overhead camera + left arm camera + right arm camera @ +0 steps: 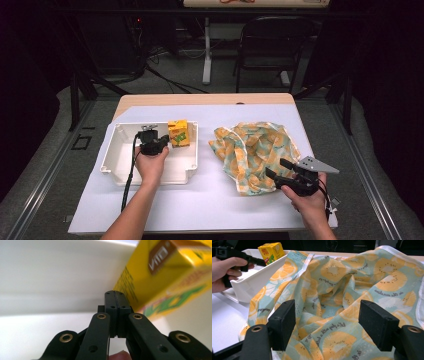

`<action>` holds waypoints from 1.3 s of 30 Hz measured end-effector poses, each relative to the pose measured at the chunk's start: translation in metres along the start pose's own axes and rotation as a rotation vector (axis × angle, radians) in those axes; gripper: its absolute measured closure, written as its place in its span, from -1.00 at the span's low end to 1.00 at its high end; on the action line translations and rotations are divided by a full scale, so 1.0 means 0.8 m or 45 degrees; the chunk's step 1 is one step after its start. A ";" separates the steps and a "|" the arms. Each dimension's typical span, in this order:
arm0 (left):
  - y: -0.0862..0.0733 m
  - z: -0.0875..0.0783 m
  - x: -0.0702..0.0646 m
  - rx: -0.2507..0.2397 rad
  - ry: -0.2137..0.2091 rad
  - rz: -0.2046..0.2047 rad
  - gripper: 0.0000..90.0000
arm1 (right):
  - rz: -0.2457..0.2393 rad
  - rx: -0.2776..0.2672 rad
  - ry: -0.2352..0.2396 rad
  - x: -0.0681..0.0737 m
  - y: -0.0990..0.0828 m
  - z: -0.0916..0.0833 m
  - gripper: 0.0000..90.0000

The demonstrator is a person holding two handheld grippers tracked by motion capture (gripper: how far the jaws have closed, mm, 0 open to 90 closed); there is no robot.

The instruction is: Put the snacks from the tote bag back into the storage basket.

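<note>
- So the table (210,100) has a light wood top, you can see a strip of it along the far edge; the rest is under a big white sheet (210,210).
- On the left of that sheet sits a white plastic tray (111,150), shallow, with a rim and little corner tabs.
- On the right there's a crumpled cloth (255,150) printed with orange and kiwi slices on pale blue, bunched up in a heap just beside the tray, not flat at all.

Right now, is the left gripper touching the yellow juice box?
Cannot tell. In the left gripper view the shut left gripper sits right beside the juice box, but its tip overlaps the box edge, so neither contact nor gap shows plainly.
</note>
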State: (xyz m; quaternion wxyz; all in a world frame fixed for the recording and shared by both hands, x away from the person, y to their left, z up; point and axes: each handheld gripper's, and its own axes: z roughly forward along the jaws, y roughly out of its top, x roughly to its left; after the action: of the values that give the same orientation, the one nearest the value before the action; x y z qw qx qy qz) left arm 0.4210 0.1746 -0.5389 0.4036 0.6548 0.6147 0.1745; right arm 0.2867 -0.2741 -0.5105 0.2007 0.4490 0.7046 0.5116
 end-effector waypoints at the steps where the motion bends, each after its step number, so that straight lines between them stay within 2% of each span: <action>1: -0.002 -0.003 -0.001 0.005 -0.003 0.005 1.00 | 0.000 0.000 -0.001 0.000 0.000 0.000 -0.35; 4: -0.009 -0.011 -0.006 0.012 -0.022 0.018 1.00 | -0.007 0.002 -0.001 0.002 0.001 0.000 -0.35; 8: -0.015 -0.009 -0.017 0.034 -0.063 0.074 1.00 | -0.010 0.004 0.000 0.003 0.001 0.001 -0.35; 12: -0.012 0.000 -0.020 0.044 -0.078 0.061 1.00 | -0.015 0.007 0.003 0.004 0.001 0.002 -0.35; 19: -0.008 0.004 -0.018 0.045 -0.065 0.028 1.00 | -0.002 -0.001 -0.001 0.001 0.000 0.001 -0.35; 24: -0.011 0.004 -0.022 0.033 -0.070 0.051 1.00 | -0.018 0.010 0.000 0.002 0.001 0.000 -0.35; 27: -0.011 -0.001 -0.023 0.010 -0.078 0.044 1.00 | -0.014 0.007 0.001 0.002 0.001 0.000 -0.35; 31: -0.013 -0.010 -0.025 -0.008 -0.095 0.045 0.71 | -0.015 0.008 -0.001 0.002 0.001 0.000 -0.35; 33: -0.014 -0.017 -0.024 -0.032 -0.115 0.039 0.54 | -0.014 0.006 -0.002 0.002 0.001 0.000 -0.35; 34: -0.016 -0.022 -0.023 -0.060 -0.109 0.044 0.47 | -0.014 0.006 -0.002 0.002 0.001 0.000 -0.35; 36: -0.017 -0.029 -0.023 -0.084 -0.082 0.032 0.21 | -0.014 0.006 -0.002 0.002 0.001 0.000 -0.35; 37: -0.017 -0.033 -0.022 -0.090 -0.068 0.025 0.02 | -0.015 0.005 -0.003 0.002 0.001 0.000 -0.35; 39: -0.019 -0.039 -0.021 -0.111 -0.075 0.024 -0.24 | -0.013 0.004 -0.003 0.002 0.001 0.000 -0.35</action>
State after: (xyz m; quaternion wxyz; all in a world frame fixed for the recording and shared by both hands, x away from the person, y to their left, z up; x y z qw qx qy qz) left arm 0.3850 0.1674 -0.5268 0.4478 0.6473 0.5882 0.1856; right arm 0.2864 -0.2728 -0.5093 0.2035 0.4463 0.7074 0.5089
